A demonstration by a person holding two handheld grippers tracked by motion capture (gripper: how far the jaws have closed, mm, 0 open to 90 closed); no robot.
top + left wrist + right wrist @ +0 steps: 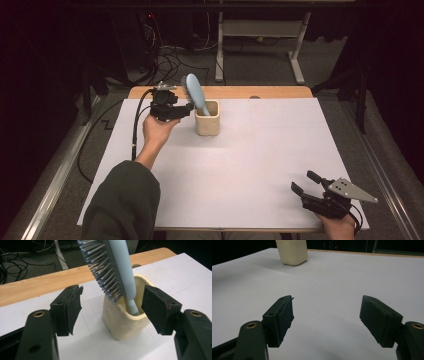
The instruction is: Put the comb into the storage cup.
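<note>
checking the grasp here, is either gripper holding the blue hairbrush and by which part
Nothing is held. The left gripper is open around the cream cup and the light blue hairbrush standing in it; the right gripper is open.

The handle end of the blue brush (117, 272) goes down inside the cream cup (122, 325), so I cannot see its tip, and the top of the brush is cut off by the picture's edge in my left gripper view. In my right gripper view the cup's top is cut off too. My right hand (340, 226) is partly cut off at the bottom of the high view.
</note>
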